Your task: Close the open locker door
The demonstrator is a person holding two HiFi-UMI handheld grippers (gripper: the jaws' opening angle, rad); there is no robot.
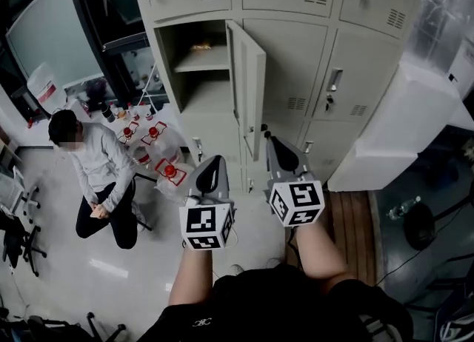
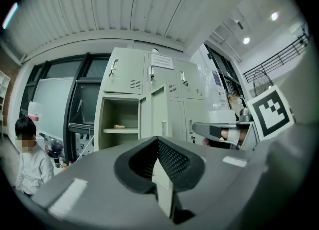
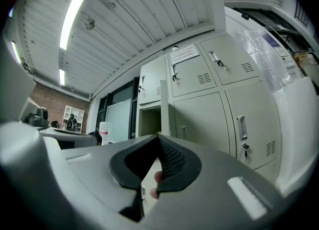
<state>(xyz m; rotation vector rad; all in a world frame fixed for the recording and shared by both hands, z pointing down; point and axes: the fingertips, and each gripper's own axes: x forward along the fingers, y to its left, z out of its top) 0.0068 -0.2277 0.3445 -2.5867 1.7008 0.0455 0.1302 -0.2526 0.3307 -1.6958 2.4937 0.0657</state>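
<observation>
Locker bank (image 1: 296,52) at back. Open compartment (image 1: 194,85) at its left; door (image 1: 250,85) stands out from the compartment's right side. Shelf (image 1: 207,60) inside, small item (image 1: 201,47) on it. Left tongs (image 1: 216,161) and right tongs (image 1: 269,136) side by side before the door, right tongs near its lower edge. Person (image 1: 100,174) on floor (image 1: 89,266) at left; jugs (image 1: 159,152) between person and lockers.

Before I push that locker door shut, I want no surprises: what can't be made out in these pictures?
Small item on the shelf: too small in the head view to identify.
Right gripper and open door: head view gives no depth, so contact is unclear.
Open locker: lower part hidden by the gripper's own body in the right gripper view.
Notice on an upper locker: print too small in the right gripper view.
</observation>
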